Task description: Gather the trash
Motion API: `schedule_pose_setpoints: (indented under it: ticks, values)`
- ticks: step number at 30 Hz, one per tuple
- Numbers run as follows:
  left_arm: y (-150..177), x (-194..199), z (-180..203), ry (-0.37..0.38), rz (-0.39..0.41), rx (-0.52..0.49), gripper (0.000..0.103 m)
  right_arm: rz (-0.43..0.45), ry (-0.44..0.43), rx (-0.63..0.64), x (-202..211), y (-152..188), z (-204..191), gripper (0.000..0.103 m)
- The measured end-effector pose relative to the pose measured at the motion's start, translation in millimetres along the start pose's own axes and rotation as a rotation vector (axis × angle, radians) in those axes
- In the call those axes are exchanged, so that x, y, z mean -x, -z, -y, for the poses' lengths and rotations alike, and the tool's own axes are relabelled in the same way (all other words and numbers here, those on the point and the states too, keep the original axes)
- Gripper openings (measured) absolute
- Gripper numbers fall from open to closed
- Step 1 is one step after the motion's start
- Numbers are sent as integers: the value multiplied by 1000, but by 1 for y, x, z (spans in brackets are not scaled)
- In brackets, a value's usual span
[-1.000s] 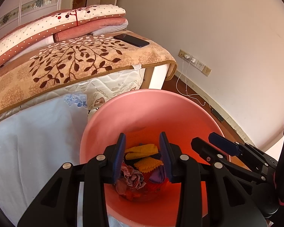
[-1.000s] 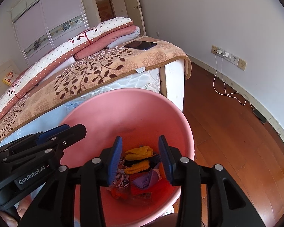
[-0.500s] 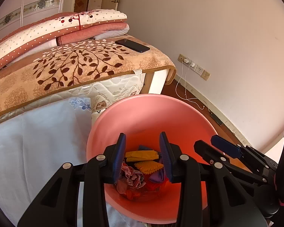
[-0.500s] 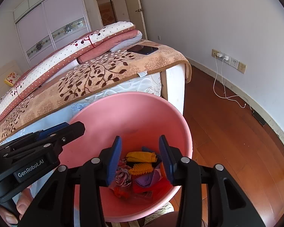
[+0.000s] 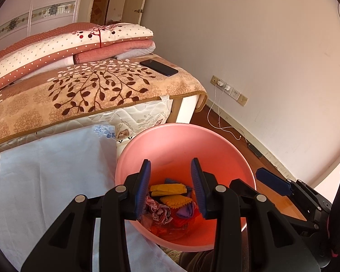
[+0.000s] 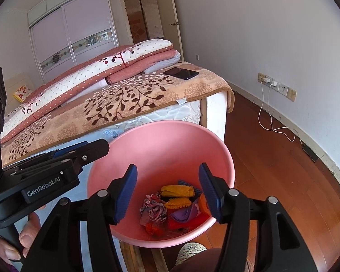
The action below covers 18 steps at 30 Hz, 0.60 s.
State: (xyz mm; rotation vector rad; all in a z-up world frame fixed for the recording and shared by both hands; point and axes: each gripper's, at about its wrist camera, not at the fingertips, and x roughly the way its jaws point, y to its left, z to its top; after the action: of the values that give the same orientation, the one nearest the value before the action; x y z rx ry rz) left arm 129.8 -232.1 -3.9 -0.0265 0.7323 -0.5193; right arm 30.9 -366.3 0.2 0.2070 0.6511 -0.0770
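Observation:
A pink plastic bin [image 5: 181,142] [image 6: 161,142] stands on the floor beside the bed. In its bottom lies a heap of trash [image 5: 170,206] [image 6: 174,206]: yellow, purple, red and patterned scraps. My left gripper [image 5: 170,188] hovers above the bin, open, with nothing between its blue pads. My right gripper [image 6: 167,190] also hangs over the bin, its jaws opening and nothing between them. Each gripper shows at the side of the other's view.
A bed [image 5: 90,95] with a leaf-patterned blanket, folded quilts and a black phone [image 5: 158,67] lies behind the bin. A pale sheet [image 5: 45,170] hangs at the left. Charger cables [image 6: 274,122] trail from wall sockets over the wooden floor [image 6: 272,170].
Both grippers have drawn back and up from the bin, which looks smaller and lower now. The right gripper's jaws stand wider apart than before.

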Motion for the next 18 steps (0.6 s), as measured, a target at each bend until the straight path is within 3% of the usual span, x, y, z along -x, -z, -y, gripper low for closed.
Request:
schedule_pose_setpoints:
  ticks: [5,18]
  values:
    - [4,20,-2,-23,28,-13,37,29,-1,30,19,5,-14,68]
    - [20,80,-8,-52,138,-56,37,99,11,53,59,16,-33,75]
